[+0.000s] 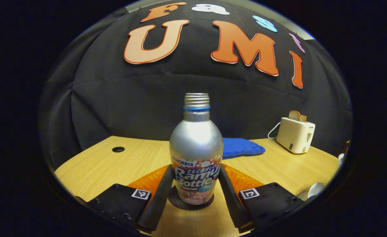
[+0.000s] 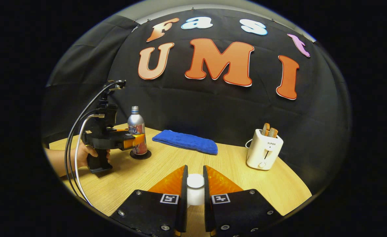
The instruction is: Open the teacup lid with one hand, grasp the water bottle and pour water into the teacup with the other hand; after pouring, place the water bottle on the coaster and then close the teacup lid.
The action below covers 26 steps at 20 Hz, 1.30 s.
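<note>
My left gripper (image 1: 196, 187) brackets the smooth metal bottle (image 1: 196, 154) on its round coaster (image 1: 190, 201); whether the pads press it I cannot tell. My right gripper (image 2: 195, 192) pinches the white knobbed lid (image 2: 195, 189) at 6 o'clock.

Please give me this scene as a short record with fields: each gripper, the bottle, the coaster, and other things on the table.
left gripper: fingers on both sides of the water bottle, contact unclear
water bottle: upright, uncapped, standing on the coaster
coaster: dark, round, under the bottle
right gripper: shut on the white teacup lid
table: light wood
blue cloth: lying behind, near the wall
toaster: white, bread in its slots
</note>
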### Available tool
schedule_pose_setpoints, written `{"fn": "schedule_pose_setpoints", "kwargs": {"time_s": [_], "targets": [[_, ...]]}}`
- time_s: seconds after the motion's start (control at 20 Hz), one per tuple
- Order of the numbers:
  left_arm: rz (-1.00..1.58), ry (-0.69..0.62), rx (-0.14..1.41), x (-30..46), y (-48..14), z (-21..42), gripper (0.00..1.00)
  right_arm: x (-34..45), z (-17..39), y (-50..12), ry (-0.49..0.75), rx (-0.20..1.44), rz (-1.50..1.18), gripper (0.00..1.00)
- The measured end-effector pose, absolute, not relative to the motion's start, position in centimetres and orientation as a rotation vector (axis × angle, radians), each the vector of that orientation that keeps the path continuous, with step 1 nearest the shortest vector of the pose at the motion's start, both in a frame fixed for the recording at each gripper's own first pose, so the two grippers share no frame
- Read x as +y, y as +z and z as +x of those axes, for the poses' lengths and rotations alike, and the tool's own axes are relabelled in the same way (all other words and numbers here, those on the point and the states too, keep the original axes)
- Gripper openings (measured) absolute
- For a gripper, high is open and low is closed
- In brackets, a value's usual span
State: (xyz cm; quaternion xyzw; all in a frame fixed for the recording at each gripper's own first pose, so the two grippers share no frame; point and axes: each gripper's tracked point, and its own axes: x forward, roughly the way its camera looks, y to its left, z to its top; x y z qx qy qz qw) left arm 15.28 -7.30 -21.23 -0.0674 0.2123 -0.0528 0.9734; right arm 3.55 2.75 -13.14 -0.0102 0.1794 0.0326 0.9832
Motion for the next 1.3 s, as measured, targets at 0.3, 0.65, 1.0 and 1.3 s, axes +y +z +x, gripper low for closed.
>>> {"fn": "schedule_pose_setpoints", "kwargs": {"time_s": [0.3, 0.65, 1.0, 1.3], "targets": [[-0.142, -0.099, 0.451, -7.3, -21.6, 14.9, 0.85, 3.4, 3.9, -13.8, 0.084, 0.380, -0.012, 0.22], [-0.125, -0.096, 0.450, -6.7, -20.9, 14.0, 0.95, 5.0, 4.0, -14.5, 0.122, 0.395, 0.024, 0.22], [-0.060, -0.140, 0.398, -6.5, -19.9, 13.8, 0.98, 6.8, 3.8, -16.1, 0.148, 0.413, 0.029, 0.22], [-0.019, -0.175, 0.376, -6.8, -19.3, 12.9, 0.97, 7.5, 3.4, -17.8, 0.164, 0.432, 0.046, 0.22]]}}
